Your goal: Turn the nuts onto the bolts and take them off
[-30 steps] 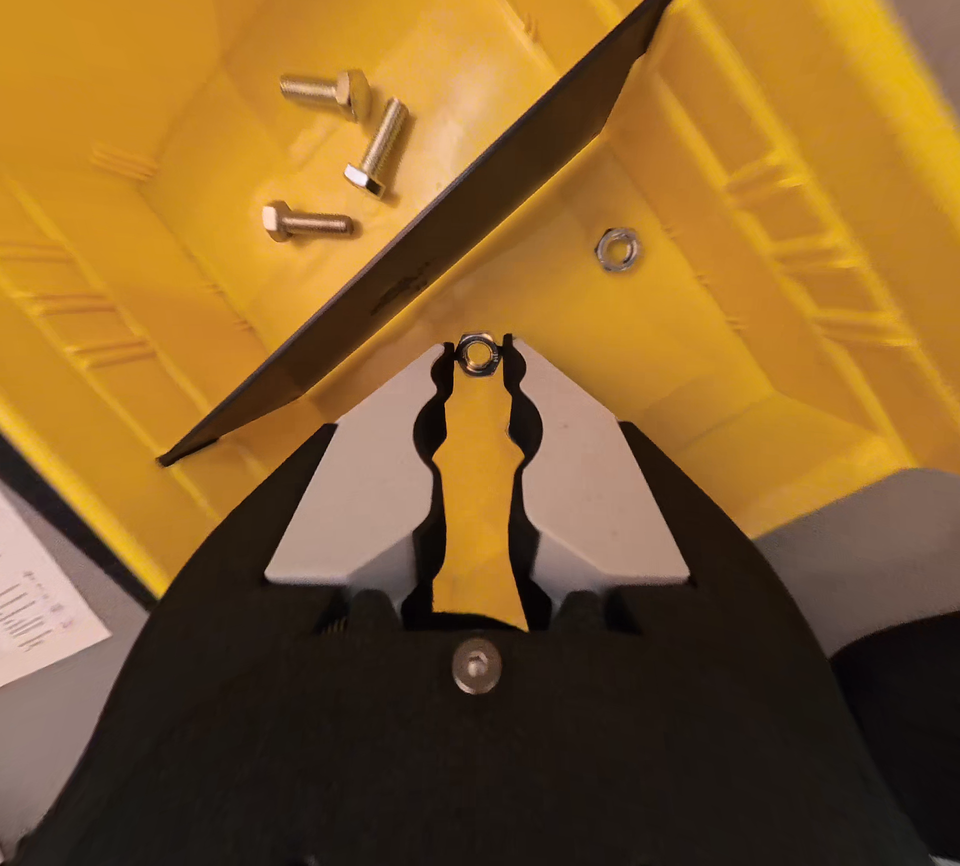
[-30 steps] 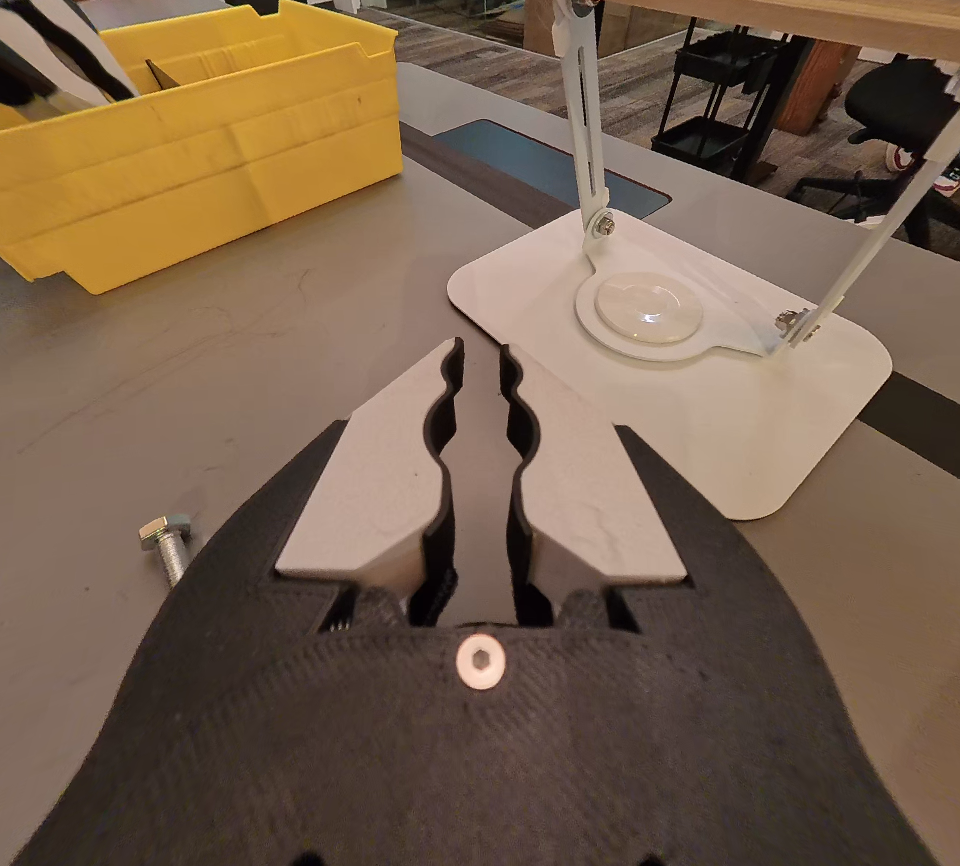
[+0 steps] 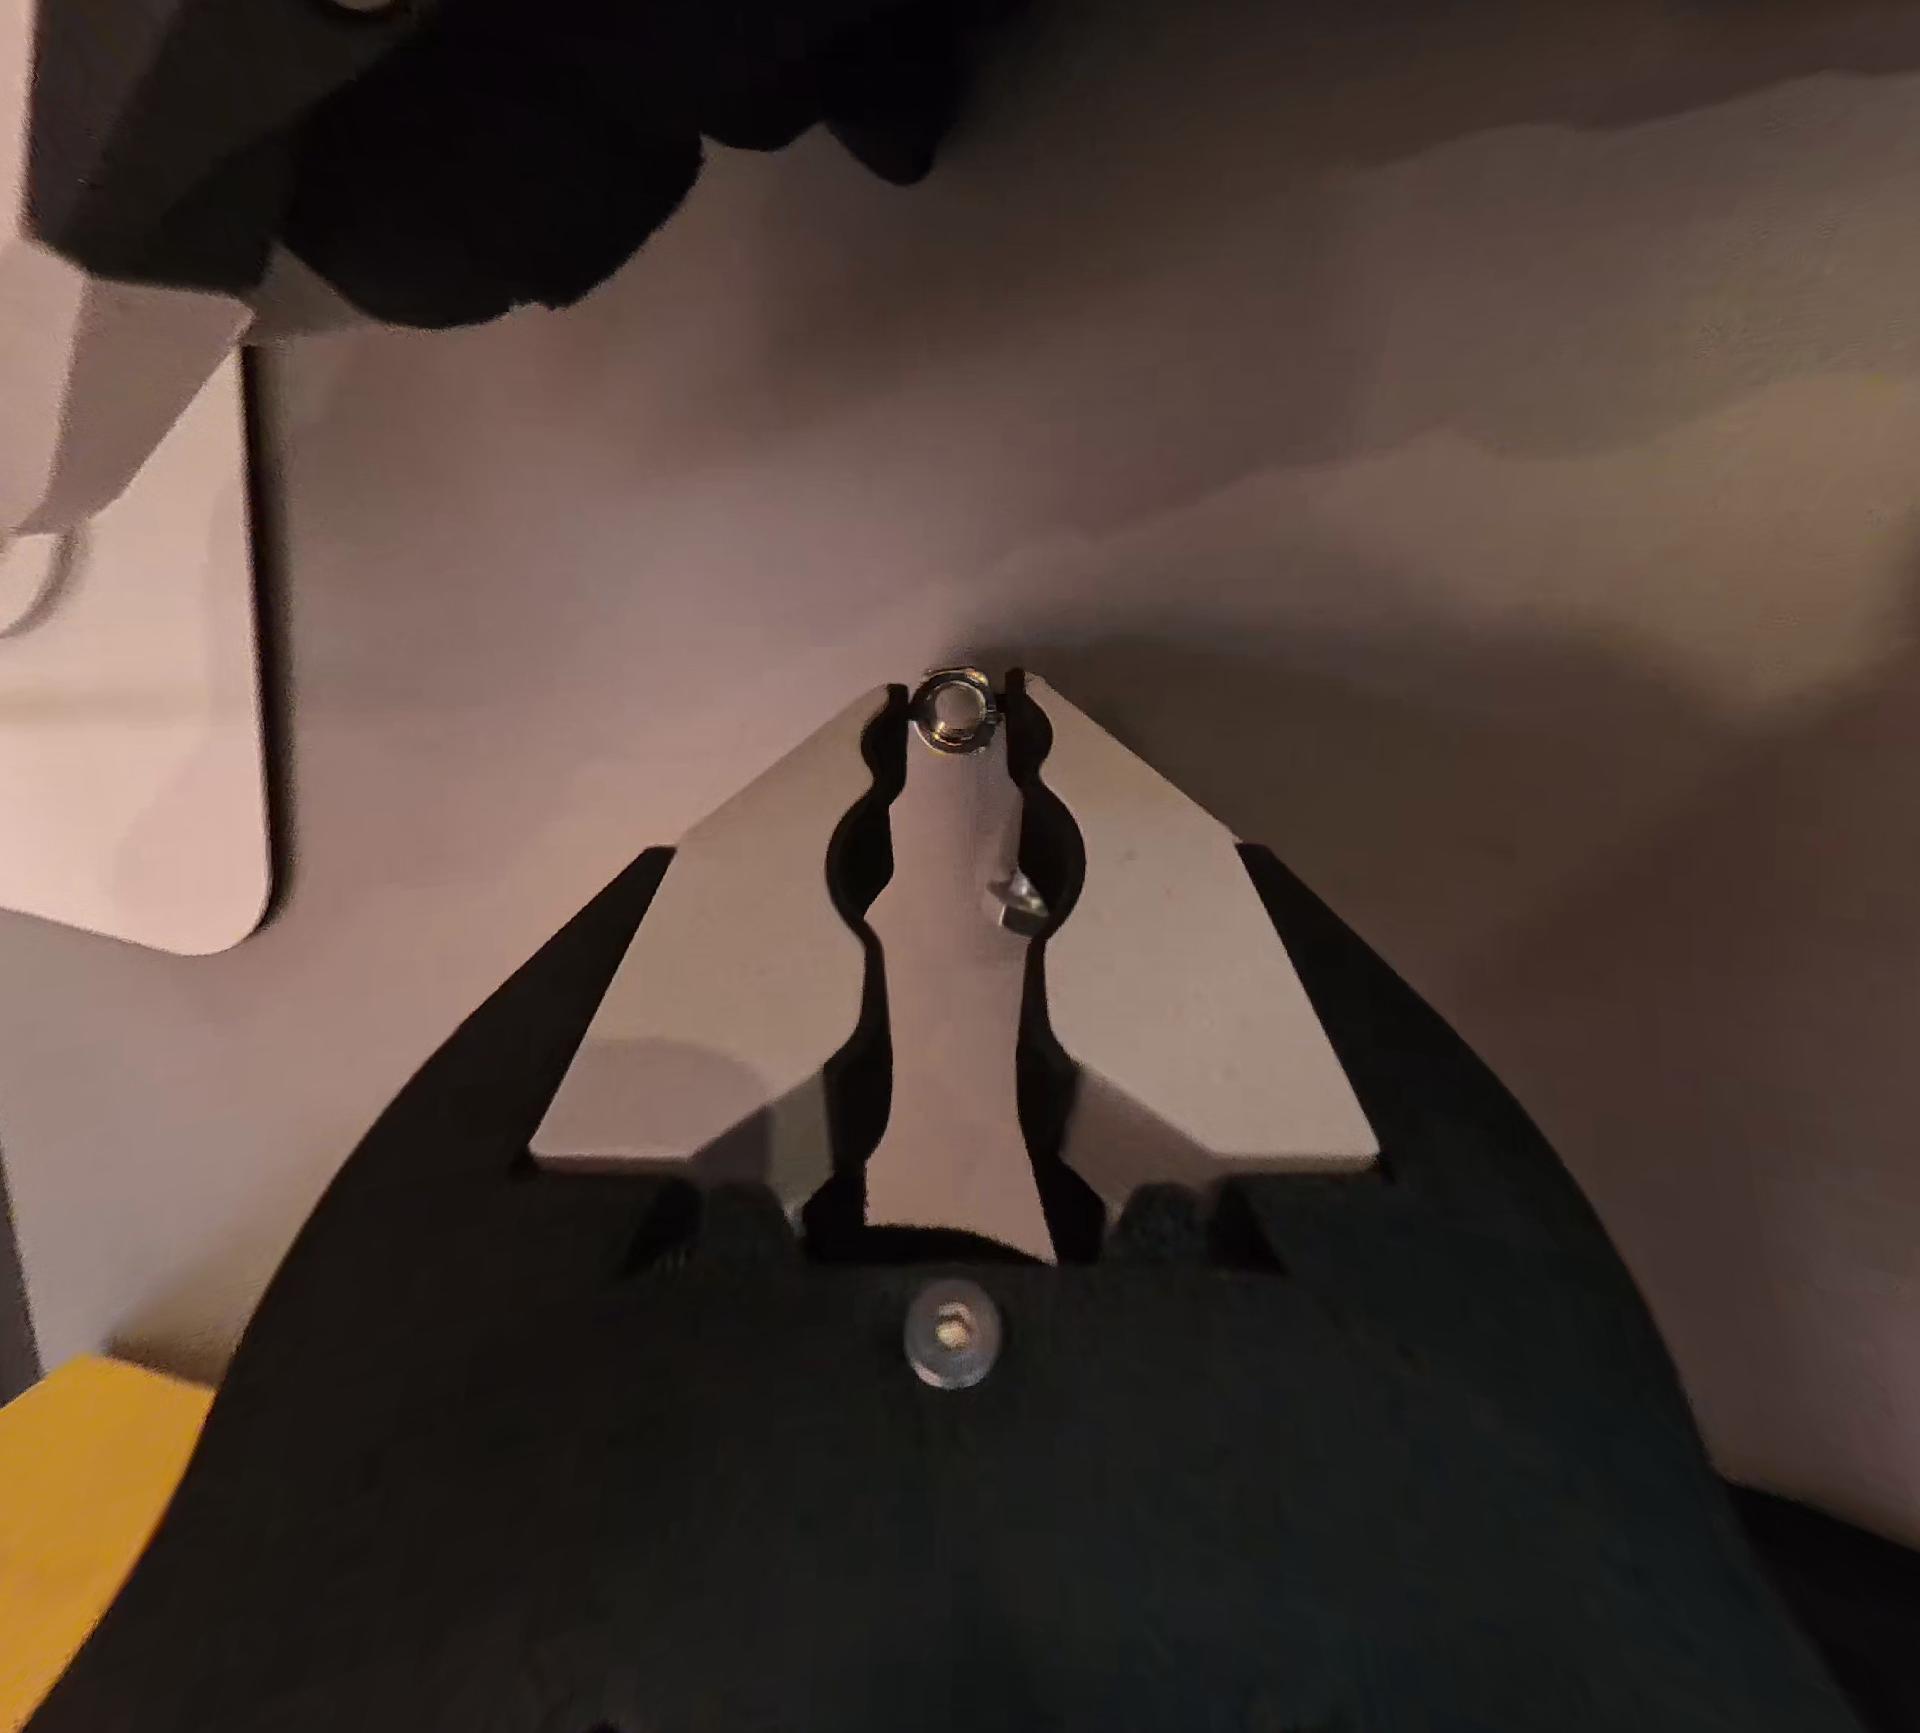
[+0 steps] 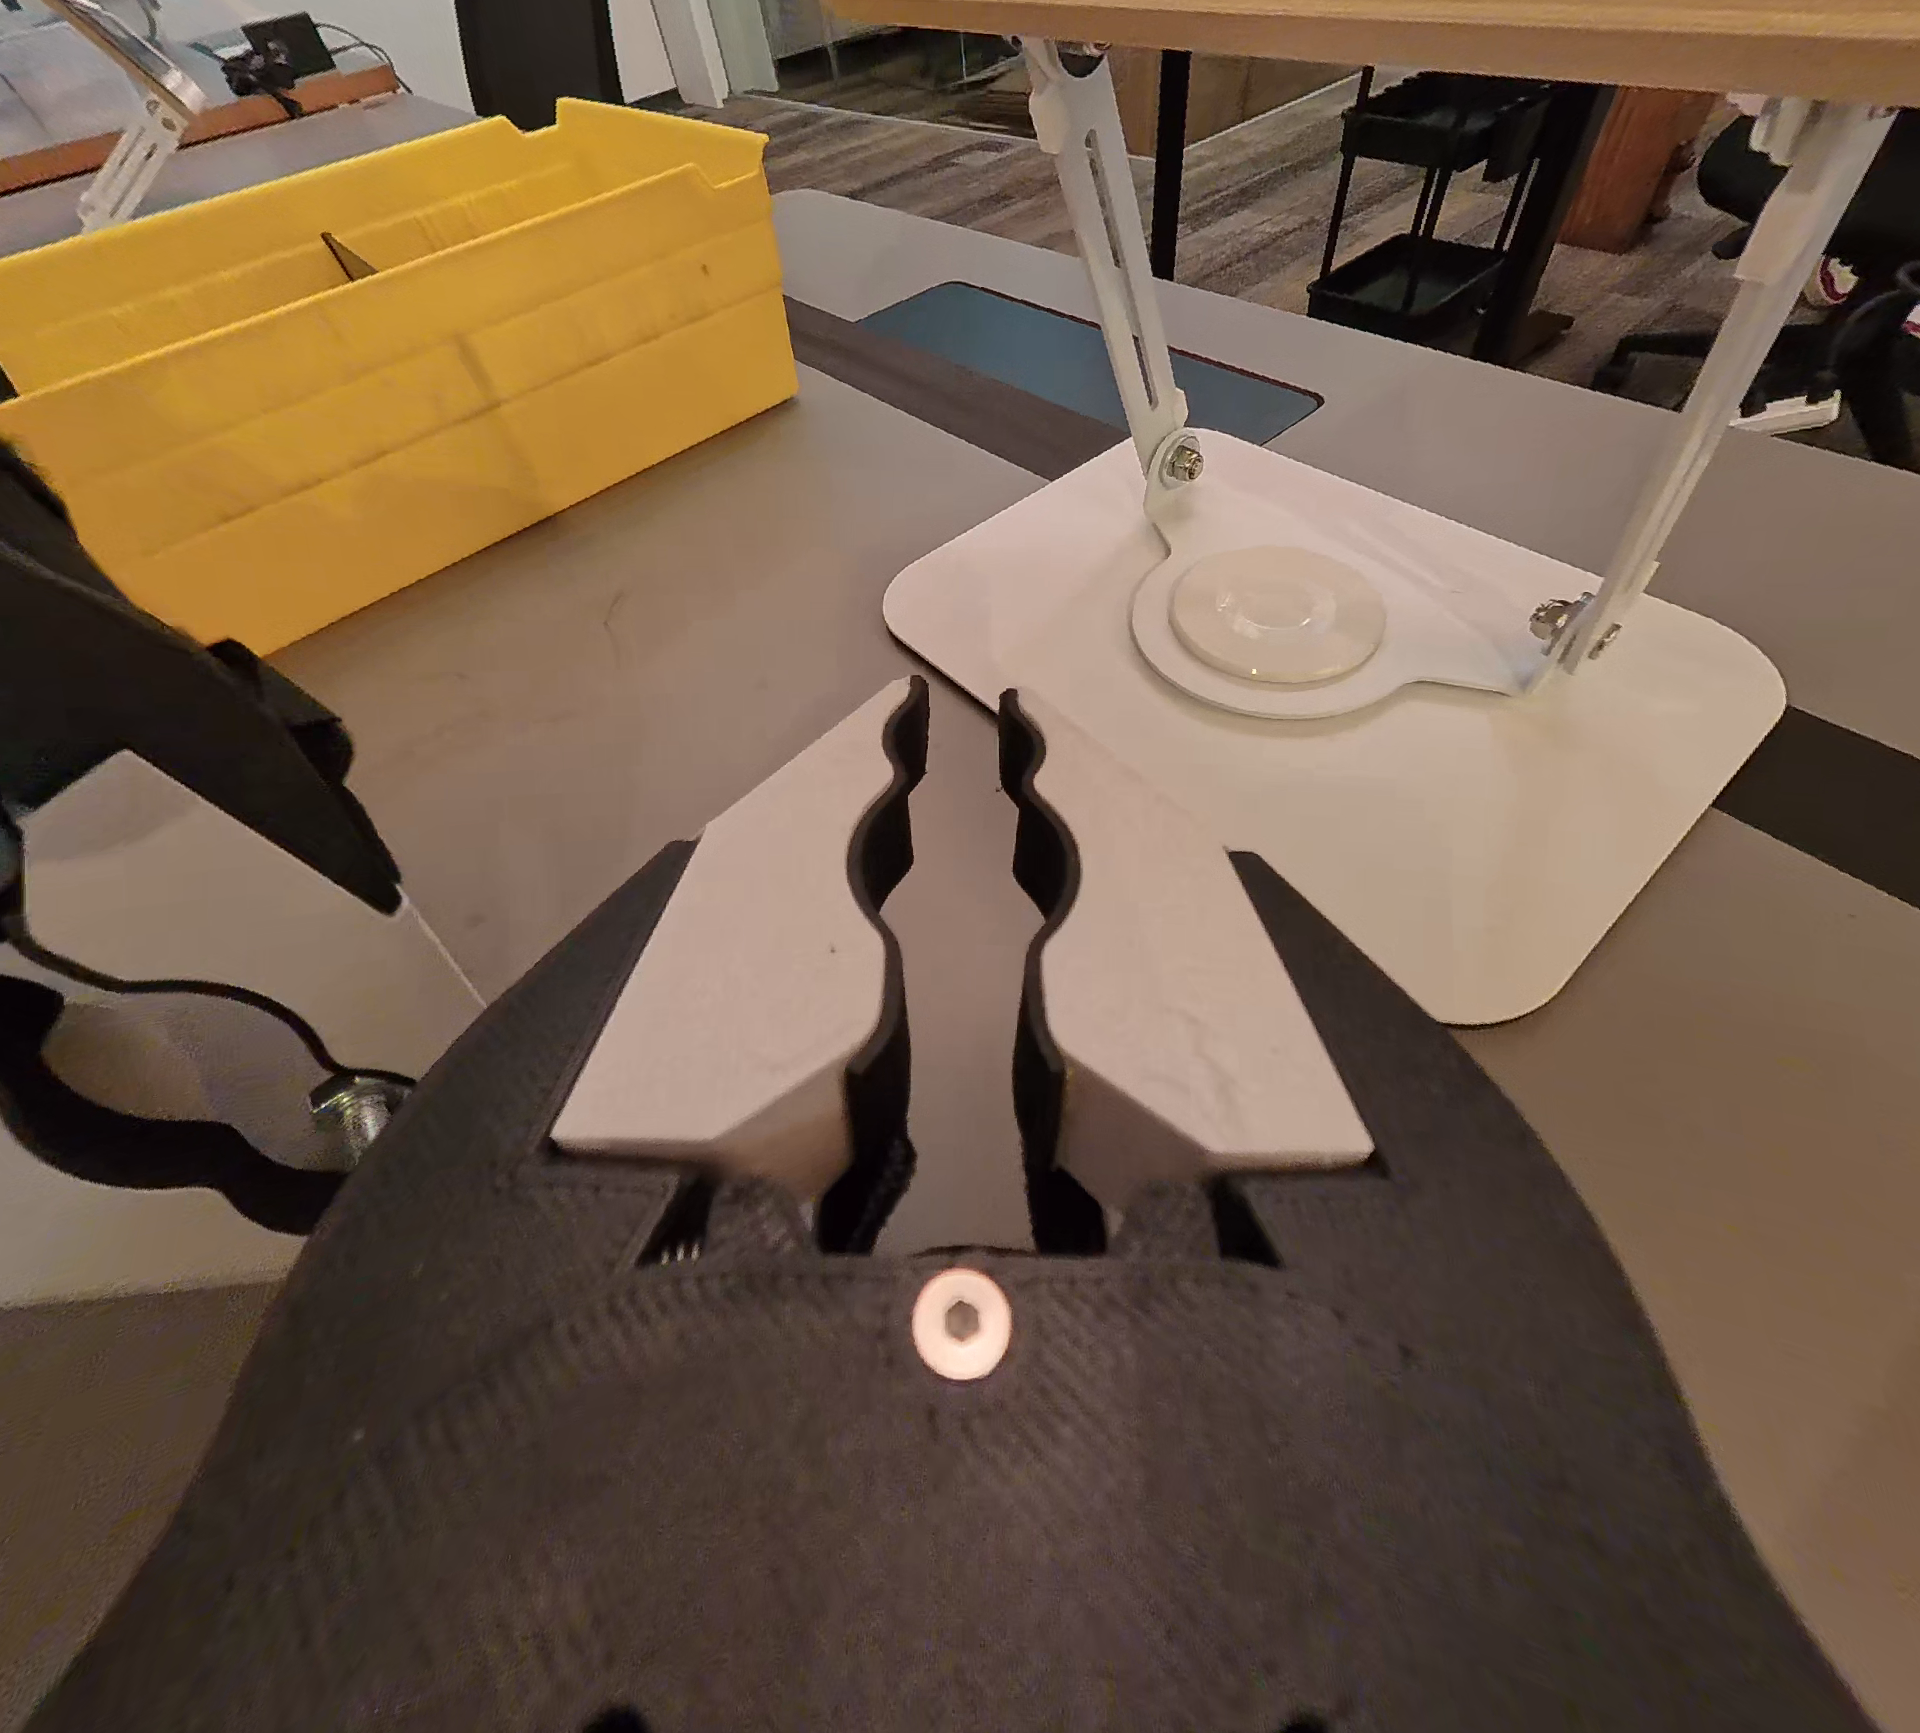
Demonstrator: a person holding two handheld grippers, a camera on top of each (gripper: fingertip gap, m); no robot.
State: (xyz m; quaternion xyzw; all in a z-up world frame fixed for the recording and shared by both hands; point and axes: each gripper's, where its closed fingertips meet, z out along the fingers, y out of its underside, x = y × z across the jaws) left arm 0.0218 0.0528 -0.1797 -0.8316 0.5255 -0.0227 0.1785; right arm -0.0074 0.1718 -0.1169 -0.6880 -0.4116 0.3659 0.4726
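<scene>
While the left claw (image 3: 958, 696) pinches a small steel nut (image 3: 954, 715) at the very tips of its fingers, nothing is threaded yet, so I judge the task to be at its opening stage. The nut sits edge-on between the tips, its hole facing the camera, held above the grey worktop (image 3: 1351, 457). Taking that nut as the landmark: just nearer the camera than it, in the gap between the left fingers, a bolt (image 3: 1013, 899) lies on the worktop, only its hex head showing past the inner edge of one finger. In the right wrist view the same bolt (image 4: 358, 1101) shows at the left edge, lying flat beside the left claw's finger, with part of its shank hidden.

The right claw (image 4: 961, 717) grasps nothing; its jaws stand slightly apart over bare worktop, with no bolt between them. Beyond the nut, in the left view, the right claw's dark body hangs overhead. Farther off again, in the right view, stand the white base of a stand (image 4: 1558, 852) and, to the left, the yellow bin (image 4: 416, 395) with its dark divider.

Done so far, as I read it: one nut picked up. Left to do: the bolt must be held, the nut turned on, then turned off again, and the same for any further pairs.
</scene>
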